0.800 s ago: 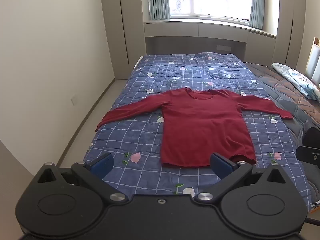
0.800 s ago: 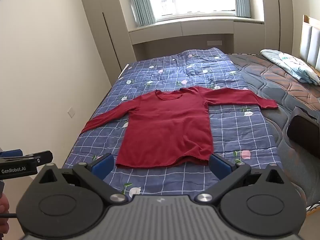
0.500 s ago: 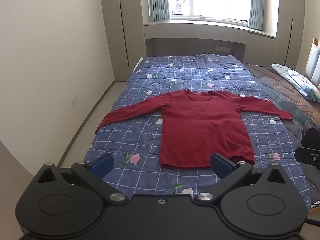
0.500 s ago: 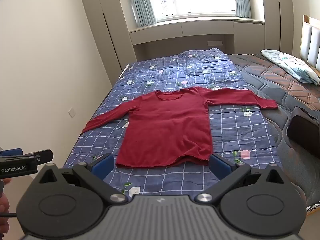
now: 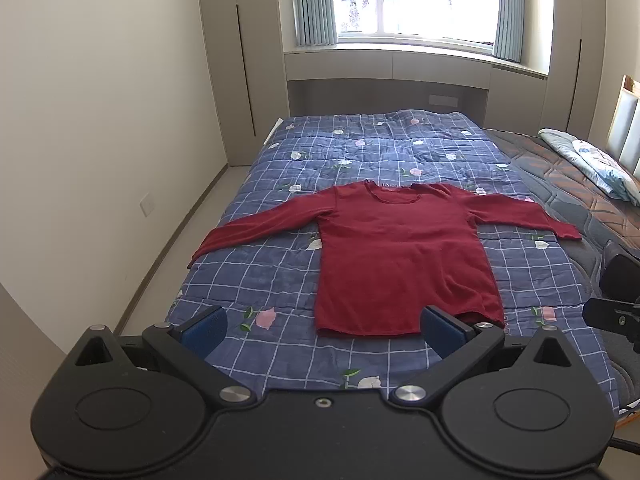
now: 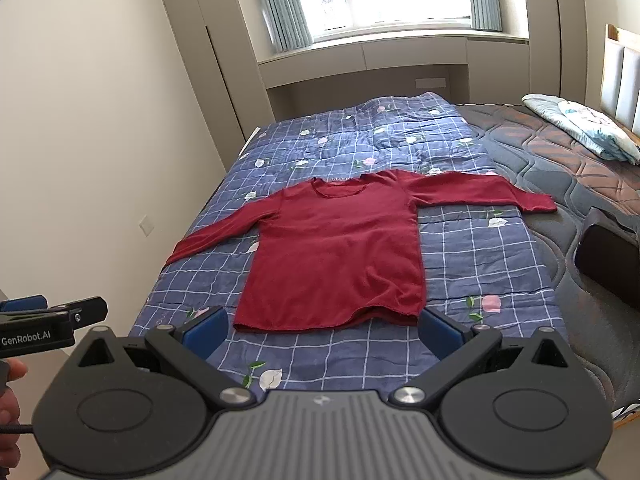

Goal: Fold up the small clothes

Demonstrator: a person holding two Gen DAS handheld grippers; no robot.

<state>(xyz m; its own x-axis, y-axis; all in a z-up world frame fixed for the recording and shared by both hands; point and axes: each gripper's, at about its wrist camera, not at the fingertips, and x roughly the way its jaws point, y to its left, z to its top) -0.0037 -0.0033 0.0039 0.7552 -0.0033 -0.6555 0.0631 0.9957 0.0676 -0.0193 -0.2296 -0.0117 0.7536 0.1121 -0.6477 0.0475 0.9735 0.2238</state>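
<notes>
Left wrist view first: the bed (image 5: 568, 208) fills the room, its blue checked quilt (image 5: 360, 160) spread over the near half, and nothing on it has shifted in the last second; the picture has only crept a touch, so both hands are hovering rather than committing. Flat on that quilt lies the red long-sleeved top (image 5: 400, 256), front up, sleeves stretched wide to either side, hem towards us, neckline towards the window. Not one fold is in it yet, so I judge the task is at its very start. A folded pillow (image 5: 592, 164) sits far off by the headboard, well apart from the work. Now the tools: the left hand-held gripper (image 5: 322, 326) has its blue pads spread fully apart, nothing between them, poised short of the hem. Right wrist view shows the same: the right hand-held gripper (image 6: 322, 326) gapes wide and empty above the hem edge. A sleeve looks the likely first grab.
</notes>
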